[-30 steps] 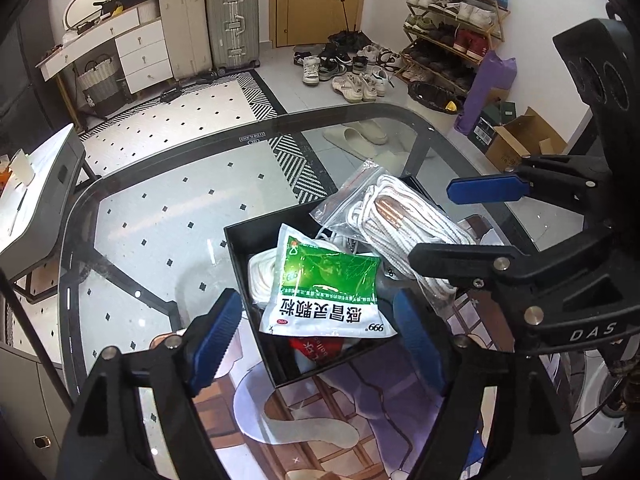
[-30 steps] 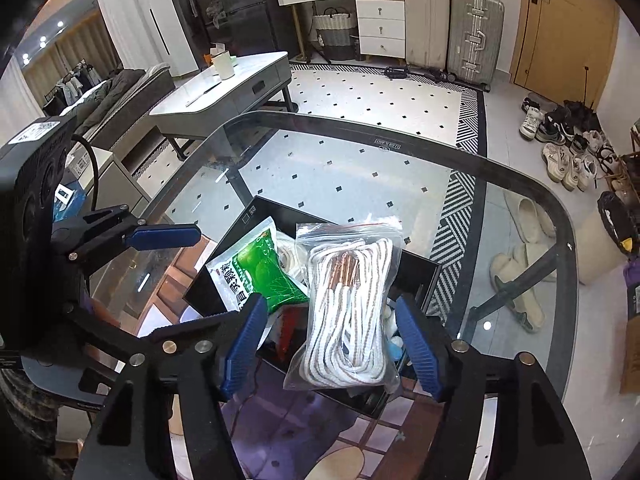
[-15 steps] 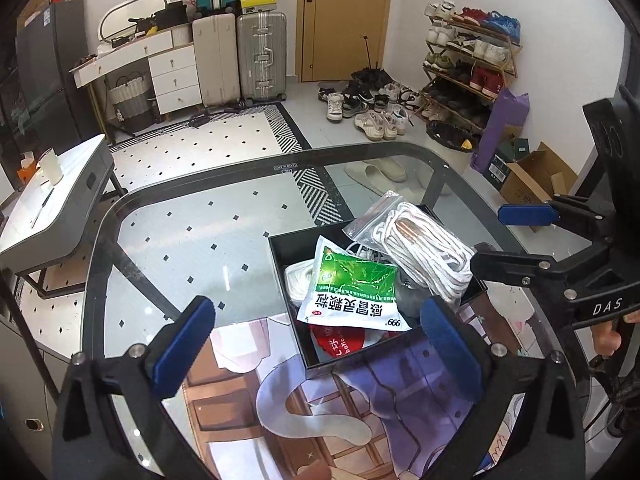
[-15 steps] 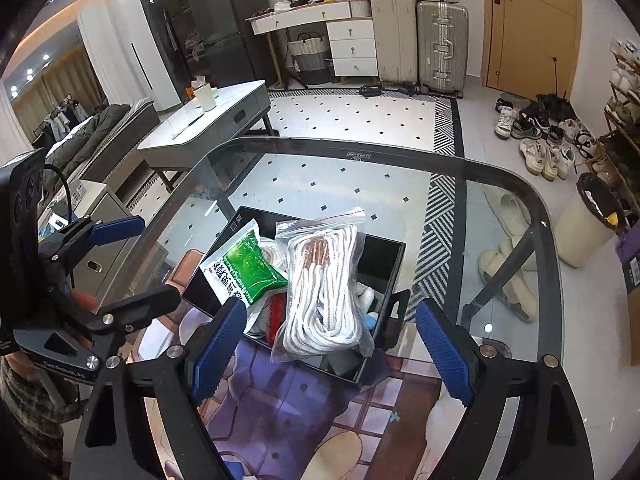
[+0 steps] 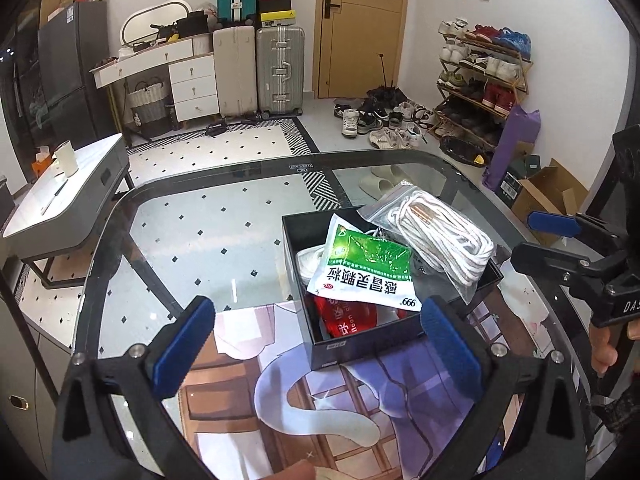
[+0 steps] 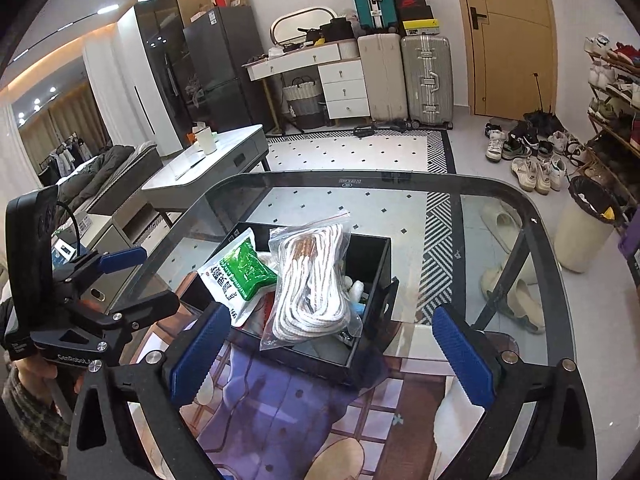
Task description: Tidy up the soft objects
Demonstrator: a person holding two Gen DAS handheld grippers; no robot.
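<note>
A black open box [image 5: 360, 346] [image 6: 376, 280] stands on the glass table. In it lie a green-and-white sachet [image 5: 366, 270] [image 6: 236, 272], a clear bag of white rope [image 5: 444, 236] [image 6: 312, 280] leaning over the rim, a red packet [image 5: 346, 316] and a white roll [image 5: 310, 258]. My left gripper [image 5: 316, 344] is open and empty, held back in front of the box. My right gripper [image 6: 328, 356] is open and empty, also short of the box. Each gripper shows in the other's view, the right [image 5: 560, 240] and the left [image 6: 120, 280].
The glass table [image 5: 200, 248] has a dark rim, and a printed mat [image 5: 320, 400] [image 6: 300, 408] lies under the box. Behind are a grey side table [image 5: 68, 200], suitcases, a shoe rack and a bin [image 6: 588, 228] on the floor.
Both grippers have drawn back and up from the box and opened wider. The sachet and rope bag stay in the box.
</note>
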